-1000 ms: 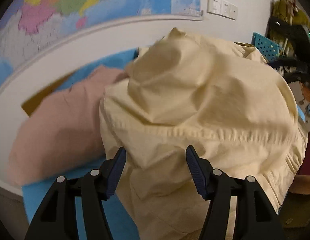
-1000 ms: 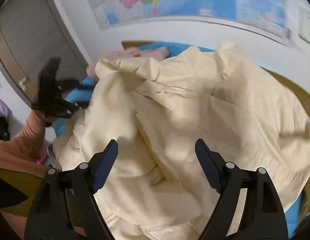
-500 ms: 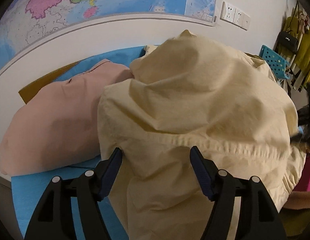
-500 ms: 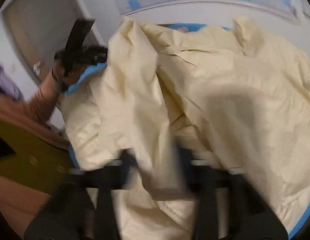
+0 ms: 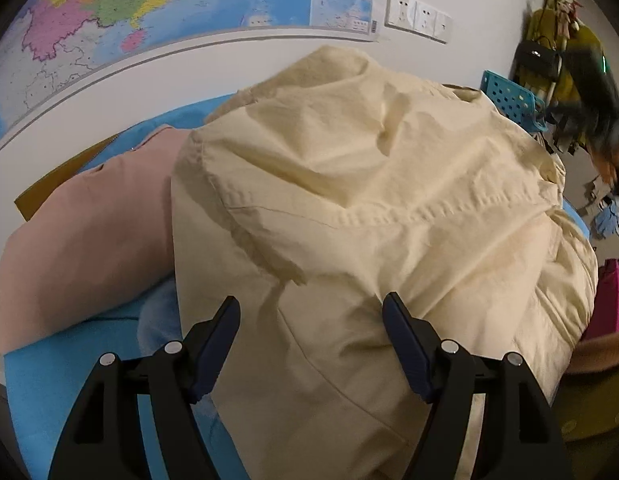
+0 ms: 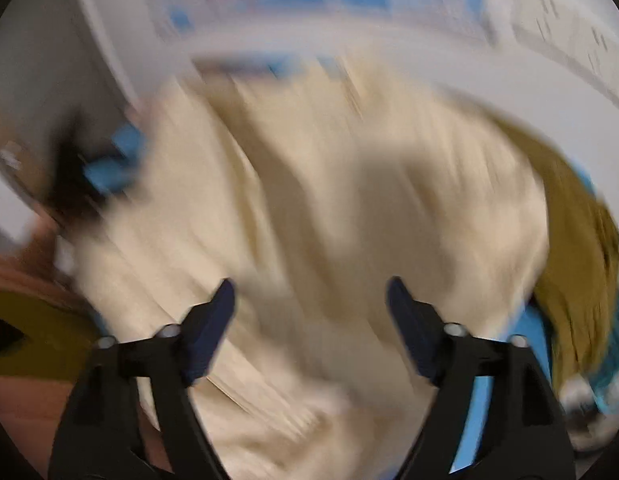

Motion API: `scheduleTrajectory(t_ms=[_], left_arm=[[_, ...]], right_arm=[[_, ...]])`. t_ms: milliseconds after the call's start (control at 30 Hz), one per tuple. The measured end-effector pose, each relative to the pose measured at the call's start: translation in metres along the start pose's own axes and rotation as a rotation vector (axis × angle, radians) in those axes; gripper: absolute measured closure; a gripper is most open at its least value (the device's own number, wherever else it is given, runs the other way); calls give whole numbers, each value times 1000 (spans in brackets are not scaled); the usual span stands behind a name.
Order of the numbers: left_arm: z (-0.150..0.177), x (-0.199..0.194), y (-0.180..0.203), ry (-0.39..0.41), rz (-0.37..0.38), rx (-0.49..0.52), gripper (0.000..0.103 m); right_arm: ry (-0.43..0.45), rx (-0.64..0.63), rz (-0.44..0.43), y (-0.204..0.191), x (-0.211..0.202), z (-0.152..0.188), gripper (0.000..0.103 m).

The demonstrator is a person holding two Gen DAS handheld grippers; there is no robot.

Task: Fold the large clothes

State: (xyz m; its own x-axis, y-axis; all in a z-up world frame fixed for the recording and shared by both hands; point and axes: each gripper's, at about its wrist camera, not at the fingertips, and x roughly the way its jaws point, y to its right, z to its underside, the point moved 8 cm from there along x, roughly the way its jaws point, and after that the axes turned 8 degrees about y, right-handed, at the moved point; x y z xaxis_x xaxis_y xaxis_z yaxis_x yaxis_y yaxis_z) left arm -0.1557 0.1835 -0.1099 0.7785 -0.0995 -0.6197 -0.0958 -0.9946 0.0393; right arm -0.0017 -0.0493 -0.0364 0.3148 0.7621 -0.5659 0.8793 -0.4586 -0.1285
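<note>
My cream garment (image 5: 369,208) lies heaped and unfolded on the blue tabletop (image 5: 69,364). Left claw (image 5: 311,344) and right claw (image 6: 309,320) are both opening over it, gripping nothing; all folding remains.

The left gripper (image 5: 311,334) points forward and downward, its two dark-blue pads set well apart and the jaws opening, with nothing pinched between them. The right gripper (image 6: 309,312) also tilts downward, its pads spread wide and opening, nothing clamped in the gap; its view is smeared by motion. Far to the left gripper's right, a blurred dark shape shows, too unclear to name
</note>
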Motion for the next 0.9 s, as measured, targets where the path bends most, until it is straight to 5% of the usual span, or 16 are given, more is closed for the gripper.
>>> scheduleTrajectory(t_ms=[100, 267, 367, 500, 567, 767, 900], left_arm=[[1, -2, 1, 7, 3, 2, 32], [1, -1, 2, 9, -12, 8, 32], [4, -7, 0, 13, -14, 14, 32], [7, -7, -1, 17, 9, -8, 32], [7, -5, -4, 20, 30, -24, 32], [10, -2, -20, 24, 103, -119, 31], [17, 2, -21, -7, 107, -120, 31]], right_arm=[[55, 0, -111, -34, 34, -54, 11], [-60, 60, -278, -84, 148, -111, 12], [-177, 68, -256, -97, 215, -122, 17], [-370, 137, -258, -87, 267, -96, 61], [-338, 139, -301, -88, 266, -102, 98], [-21, 176, -385, -79, 229, -182, 100], [-90, 139, -306, -78, 279, -168, 98]])
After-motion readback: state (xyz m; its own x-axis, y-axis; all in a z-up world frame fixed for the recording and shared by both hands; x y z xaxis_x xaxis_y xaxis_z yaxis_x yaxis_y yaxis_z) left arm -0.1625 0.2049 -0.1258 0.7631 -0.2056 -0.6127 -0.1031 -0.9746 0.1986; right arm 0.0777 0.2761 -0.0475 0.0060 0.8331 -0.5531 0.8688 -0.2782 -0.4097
